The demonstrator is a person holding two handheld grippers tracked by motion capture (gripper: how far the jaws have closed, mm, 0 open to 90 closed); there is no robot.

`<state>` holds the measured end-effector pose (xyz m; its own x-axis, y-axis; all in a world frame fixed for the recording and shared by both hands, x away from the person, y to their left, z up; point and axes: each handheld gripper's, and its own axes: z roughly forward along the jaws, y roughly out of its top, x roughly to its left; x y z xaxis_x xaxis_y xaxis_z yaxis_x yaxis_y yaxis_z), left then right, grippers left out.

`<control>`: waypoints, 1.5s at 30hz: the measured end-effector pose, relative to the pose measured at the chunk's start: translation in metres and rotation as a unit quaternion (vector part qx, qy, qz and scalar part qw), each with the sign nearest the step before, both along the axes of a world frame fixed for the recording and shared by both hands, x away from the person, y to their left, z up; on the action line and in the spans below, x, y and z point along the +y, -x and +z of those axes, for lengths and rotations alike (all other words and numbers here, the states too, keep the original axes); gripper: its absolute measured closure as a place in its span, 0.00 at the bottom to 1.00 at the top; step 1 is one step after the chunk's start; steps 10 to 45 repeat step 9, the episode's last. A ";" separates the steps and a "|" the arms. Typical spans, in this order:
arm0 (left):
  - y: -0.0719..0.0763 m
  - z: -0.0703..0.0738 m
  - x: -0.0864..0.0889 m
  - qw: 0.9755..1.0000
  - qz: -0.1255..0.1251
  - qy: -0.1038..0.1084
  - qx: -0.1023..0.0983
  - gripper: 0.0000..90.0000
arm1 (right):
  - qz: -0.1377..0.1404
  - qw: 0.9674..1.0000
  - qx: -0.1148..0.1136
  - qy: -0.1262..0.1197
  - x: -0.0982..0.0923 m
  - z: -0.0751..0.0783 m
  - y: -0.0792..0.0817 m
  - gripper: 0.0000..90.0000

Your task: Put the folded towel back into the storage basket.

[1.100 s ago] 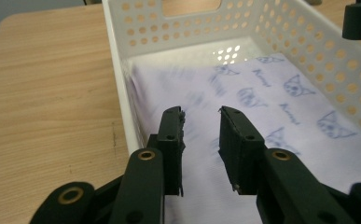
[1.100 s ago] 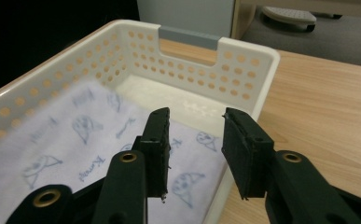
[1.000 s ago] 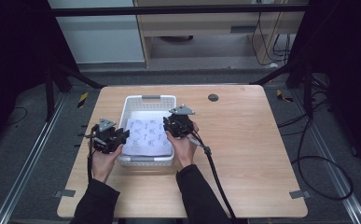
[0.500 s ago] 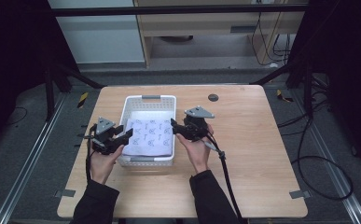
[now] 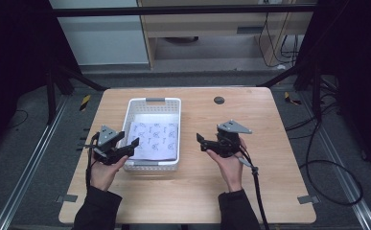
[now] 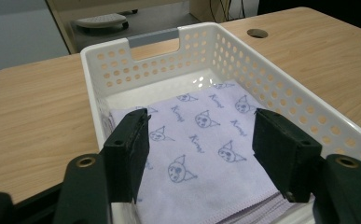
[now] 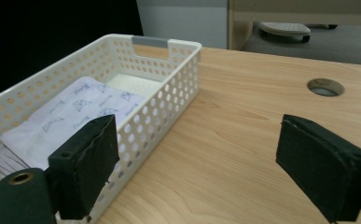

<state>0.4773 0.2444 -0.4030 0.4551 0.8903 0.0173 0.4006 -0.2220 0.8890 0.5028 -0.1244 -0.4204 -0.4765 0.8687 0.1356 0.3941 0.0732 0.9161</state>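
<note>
A white perforated basket point(image 5: 154, 102) stands on the wooden table point(image 5: 269, 191), holding a folded lilac cloth point(image 5: 155, 139) printed with small cat faces. My left gripper point(image 5: 131, 146) hangs at the basket's near left corner. In the left gripper view the left gripper point(image 6: 201, 119) has just been opening and stands open above the cloth point(image 6: 206, 163), pads clear of it. My right gripper point(image 5: 201, 142) is over bare table to the right of the basket. It too has just been opening; in the right gripper view the right gripper point(image 7: 199, 128) is open with nothing between its jaws.
A round cable hole point(image 5: 218, 100) sits in the table behind the right gripper. Bare wood stretches right of the basket point(image 7: 187, 51) and along the near edge. Dark frame posts and cables surround the table on the floor.
The right gripper has drawn away to the right, from the basket out over bare table. Both grippers' jaws have opened. The left hand has stayed at the basket's near left corner.
</note>
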 end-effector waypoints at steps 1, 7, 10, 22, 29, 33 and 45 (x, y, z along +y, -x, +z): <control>0.001 0.000 0.001 1.000 0.000 -0.001 -0.002 0.39 | -0.003 1.000 -0.001 0.000 -0.004 -0.001 0.002 0.14; 0.007 0.006 0.008 1.000 0.007 0.006 -0.016 0.36 | -0.018 1.000 -0.007 0.006 -0.037 -0.015 0.017 0.13; 0.010 0.007 0.012 1.000 0.010 0.012 -0.020 0.35 | -0.032 0.999 -0.010 0.002 -0.049 -0.018 0.020 0.13; 0.010 0.007 0.012 1.000 0.010 0.012 -0.020 0.35 | -0.032 0.999 -0.010 0.002 -0.049 -0.018 0.020 0.13; 0.010 0.007 0.012 1.000 0.010 0.012 -0.020 0.35 | -0.032 0.999 -0.010 0.002 -0.049 -0.018 0.020 0.13; 0.010 0.007 0.012 1.000 0.010 0.012 -0.020 0.35 | -0.032 0.999 -0.010 0.002 -0.049 -0.018 0.020 0.13; 0.010 0.007 0.012 1.000 0.010 0.012 -0.020 0.35 | -0.032 0.999 -0.010 0.002 -0.049 -0.018 0.020 0.13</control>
